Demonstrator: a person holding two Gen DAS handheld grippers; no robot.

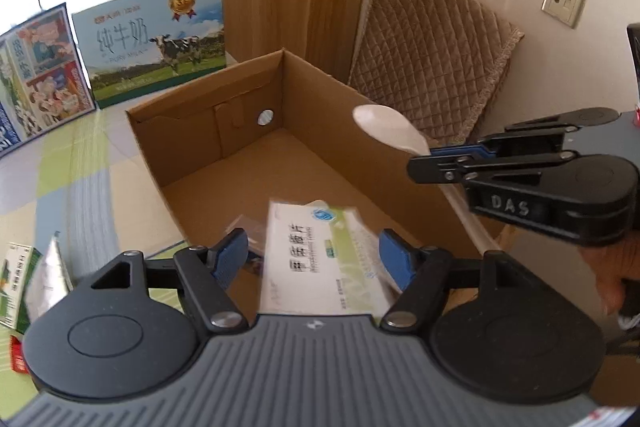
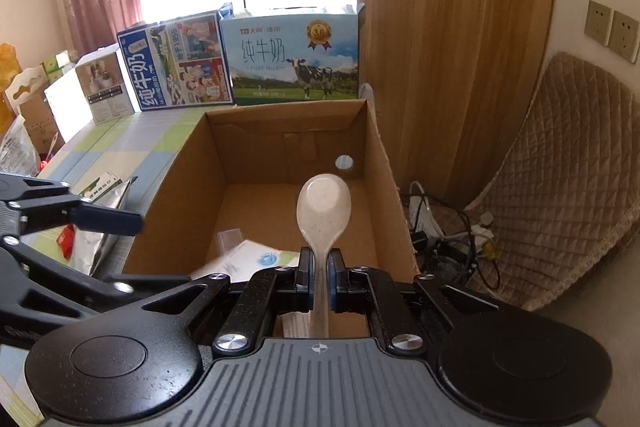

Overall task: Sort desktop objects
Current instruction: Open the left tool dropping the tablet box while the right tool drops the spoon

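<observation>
An open cardboard box point(image 1: 320, 95) point(image 2: 256, 163) stands on the checked tablecloth. Over its near end hangs my left gripper point(image 1: 314, 257) point(image 2: 120, 251), open. A white and green medicine box point(image 1: 320, 259) point(image 2: 244, 259) lies blurred and tilted between the blue pads point(image 1: 230, 257), with a gap on its left side. My right gripper point(image 2: 320, 263) point(image 1: 432, 159) is shut on the handle of a white spoon point(image 2: 324, 203) point(image 1: 384, 125). The spoon's bowl points forward over the right side of the cardboard box. A small clear packet point(image 2: 228, 239) lies on the floor of the cardboard box.
Two milk cartons point(image 2: 294, 61) point(image 2: 180, 61) stand behind the cardboard box. A green medicine box point(image 1: 16, 279) and a foil pouch point(image 1: 48, 279) lie on the table to its left. A quilted chair point(image 2: 560, 167) and tangled cables point(image 2: 452, 235) are on the right.
</observation>
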